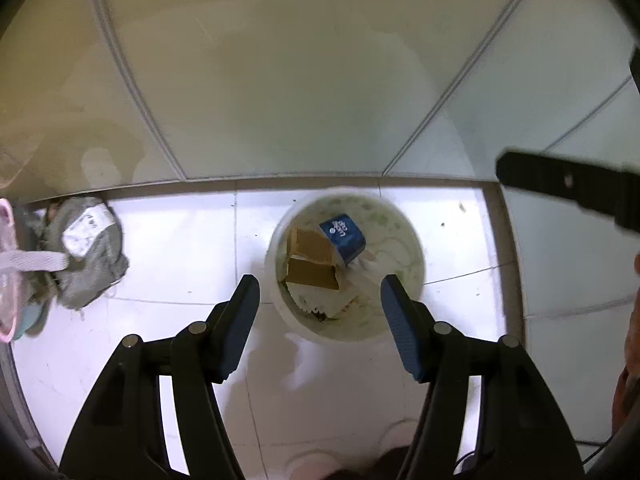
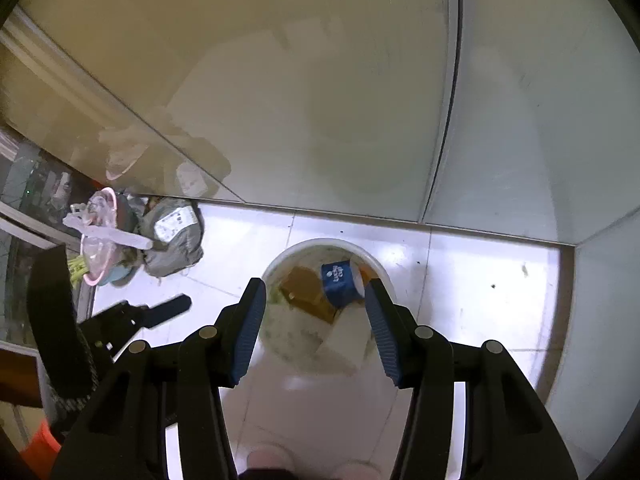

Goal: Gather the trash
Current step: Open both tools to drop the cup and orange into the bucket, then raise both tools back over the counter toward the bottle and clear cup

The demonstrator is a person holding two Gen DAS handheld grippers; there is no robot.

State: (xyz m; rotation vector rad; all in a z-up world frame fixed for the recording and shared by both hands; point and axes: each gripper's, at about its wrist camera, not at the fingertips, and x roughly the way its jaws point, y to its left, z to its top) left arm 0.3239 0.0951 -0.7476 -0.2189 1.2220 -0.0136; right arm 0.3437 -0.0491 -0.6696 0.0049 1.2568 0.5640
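Observation:
A white round bin [image 1: 348,193] [image 2: 316,242] stands on the white tiled floor against a glass wall. Inside it lie a blue carton [image 1: 344,236] [image 2: 338,282], brown cardboard pieces [image 1: 312,264] [image 2: 304,292] and white paper [image 2: 348,336]. My left gripper [image 1: 320,284] hangs over the bin, pointing steeply down, its jaws open with nothing between the blue pads. My right gripper [image 2: 315,286] is also above the bin, open and empty. One finger of the right gripper [image 1: 560,188] shows at the right edge of the left wrist view. The left gripper [image 2: 140,316] appears at lower left in the right wrist view.
A grey parcel bag with a white label [image 1: 92,252] [image 2: 172,240] lies on the floor left of the bin. Beside it sits a pink-rimmed clear bag [image 2: 100,236] with more rubbish. Glass panels [image 2: 320,100] close off the far side. A person's toes [image 2: 264,460] show at the bottom.

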